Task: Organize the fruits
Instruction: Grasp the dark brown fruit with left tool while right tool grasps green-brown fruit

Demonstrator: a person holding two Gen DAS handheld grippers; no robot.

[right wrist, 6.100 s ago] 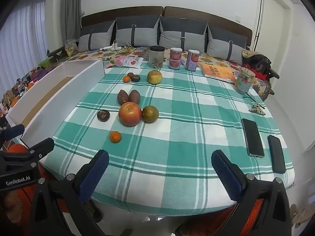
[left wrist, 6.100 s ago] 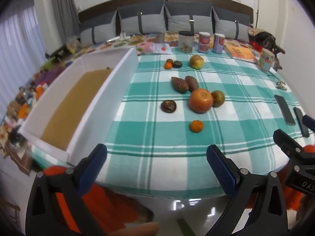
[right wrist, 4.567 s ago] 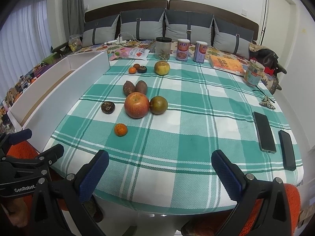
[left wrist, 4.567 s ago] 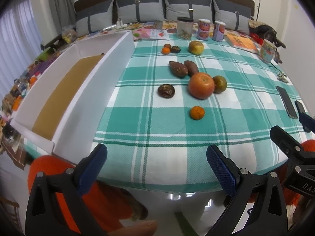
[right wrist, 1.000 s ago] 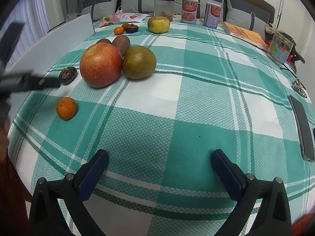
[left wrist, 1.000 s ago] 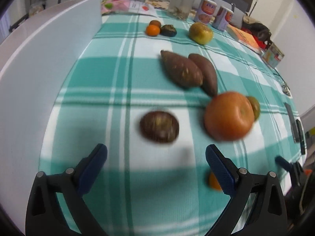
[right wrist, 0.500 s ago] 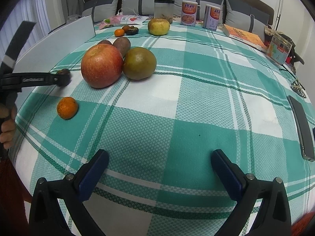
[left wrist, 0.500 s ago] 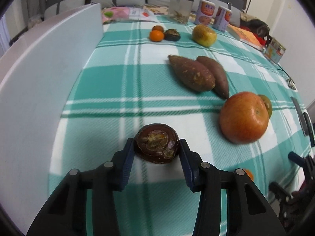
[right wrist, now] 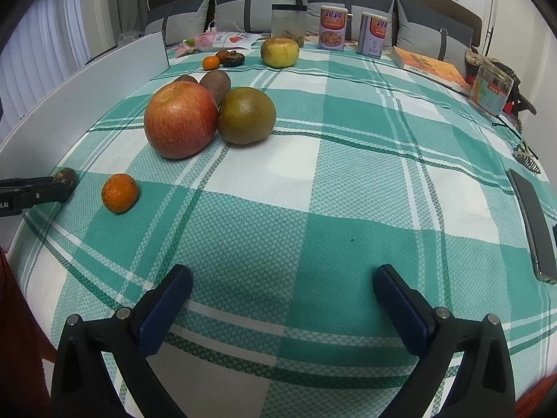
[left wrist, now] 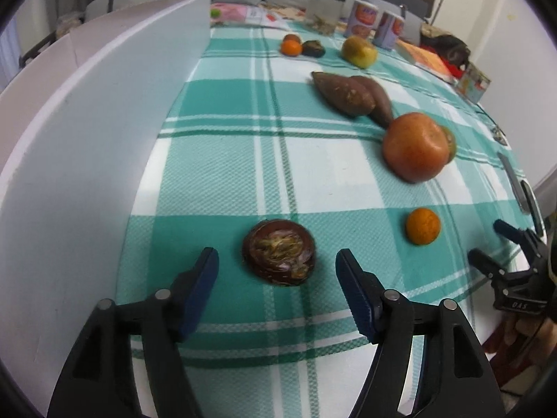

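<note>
My left gripper (left wrist: 277, 271) is open, its fingers either side of a dark brown round fruit (left wrist: 278, 251) that lies on the green checked tablecloth (left wrist: 222, 160) beside a white box wall (left wrist: 87, 146). My right gripper (right wrist: 278, 299) is open and empty over the near cloth. A small orange (right wrist: 119, 193), a red apple (right wrist: 181, 119), a green-brown fruit (right wrist: 246, 115), two sweet potatoes (left wrist: 351, 94) and a yellow-green fruit (right wrist: 279, 52) lie further out. The left gripper's finger (right wrist: 41, 188) shows at the left edge of the right wrist view.
A small orange and dark fruits (right wrist: 222, 59), a jar (right wrist: 289, 21), two cans (right wrist: 351, 29) and a book (right wrist: 431, 66) stand at the far side. Phones (right wrist: 532, 219) lie at the right edge. Sofa cushions are behind.
My left gripper was shut on the dark fruit half a second ago; now its jaws are open and the fruit lies on the cloth nearer the front edge. The right gripper has barely moved.
</note>
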